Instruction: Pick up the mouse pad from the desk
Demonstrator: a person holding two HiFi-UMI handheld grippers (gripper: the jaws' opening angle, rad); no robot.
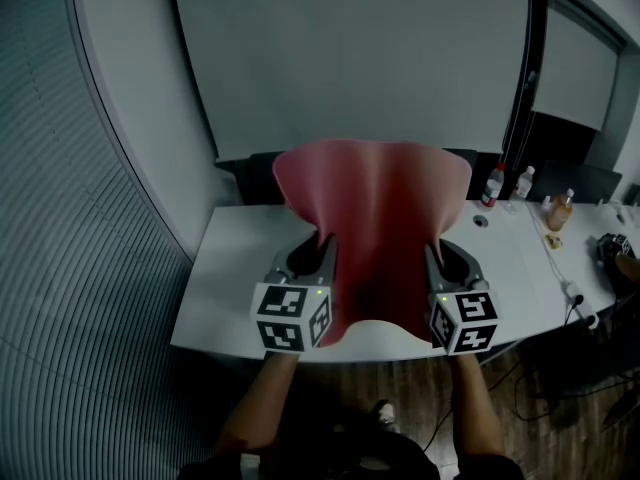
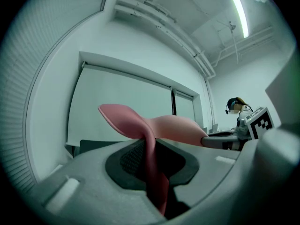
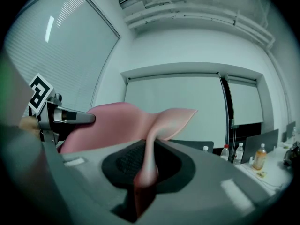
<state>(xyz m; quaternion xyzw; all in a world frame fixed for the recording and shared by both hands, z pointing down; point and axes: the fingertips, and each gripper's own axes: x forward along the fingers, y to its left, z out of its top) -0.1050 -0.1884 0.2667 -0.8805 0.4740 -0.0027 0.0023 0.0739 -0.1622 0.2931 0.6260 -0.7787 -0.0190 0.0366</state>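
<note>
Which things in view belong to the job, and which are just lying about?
Job: mouse pad; left hand-held gripper and right hand-held gripper, each shut on it; desk.
Lying about: red-capped bottle, white-capped bottle, amber bottle, all towards the desk's right end.

Desk (image 1: 228, 273): middle hidden behind the mouse pad (image 1: 375, 228); right end cut off by the picture's edge.
Bottles (image 1: 492, 188): labels too small to read.
Forearms (image 1: 258, 408): cut off at the bottom edge.
</note>
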